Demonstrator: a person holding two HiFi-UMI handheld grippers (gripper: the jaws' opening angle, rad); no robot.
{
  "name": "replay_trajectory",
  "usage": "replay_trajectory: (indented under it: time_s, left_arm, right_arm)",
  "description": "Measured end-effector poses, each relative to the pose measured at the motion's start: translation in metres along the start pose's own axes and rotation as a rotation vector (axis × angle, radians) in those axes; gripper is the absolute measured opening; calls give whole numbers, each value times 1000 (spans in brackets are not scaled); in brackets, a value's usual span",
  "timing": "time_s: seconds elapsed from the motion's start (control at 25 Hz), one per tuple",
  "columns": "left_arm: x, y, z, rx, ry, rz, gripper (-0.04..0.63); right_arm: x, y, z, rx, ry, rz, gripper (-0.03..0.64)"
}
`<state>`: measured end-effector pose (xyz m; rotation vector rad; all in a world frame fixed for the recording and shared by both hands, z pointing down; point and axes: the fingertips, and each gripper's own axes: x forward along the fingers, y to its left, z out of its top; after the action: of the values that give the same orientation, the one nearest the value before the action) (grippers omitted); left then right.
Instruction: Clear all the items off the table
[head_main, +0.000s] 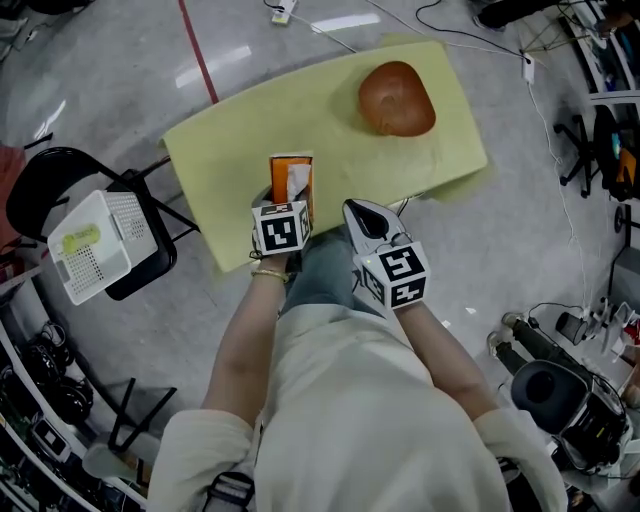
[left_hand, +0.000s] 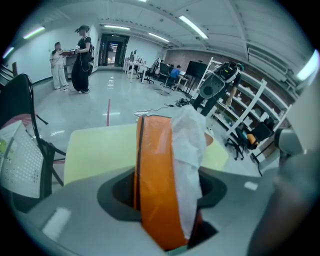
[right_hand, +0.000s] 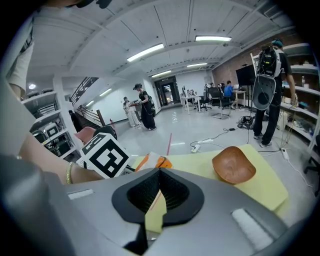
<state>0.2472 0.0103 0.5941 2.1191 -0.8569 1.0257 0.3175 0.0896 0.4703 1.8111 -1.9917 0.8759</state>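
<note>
- The white basket (head_main: 95, 245) sat on a black chair (head_main: 40, 185) just left of the table (head_main: 250, 130), probably to receive cleared items.
- The left gripper (head_main: 290, 205) clamped the orange tissue pack (head_main: 291, 172) upright at the table's near edge, apparently to carry it off.
- The right gripper (head_main: 368, 218) was closed and empty beside it.
- The wooden bowl (head_main: 397, 98) lay on the table's right, not yet cleared.

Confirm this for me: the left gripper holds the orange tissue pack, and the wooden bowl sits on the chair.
One part is wrong. The left gripper does hold the orange tissue pack, but the wooden bowl sits on the yellow table, not on the chair. The head view shows this.
</note>
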Motion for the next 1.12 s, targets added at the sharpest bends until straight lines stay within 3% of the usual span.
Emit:
replay_trajectory:
  time_s: [0.44,1.12]
  left_arm:
    - [-57,-2,-17,26,-30,-51,265]
    - [-144,29,-48,34,-81,-83,264]
  right_arm:
    - [-28,34,0,-37,-28,-11,-6]
    - [-54,97,2,-64,-96,-30,-6]
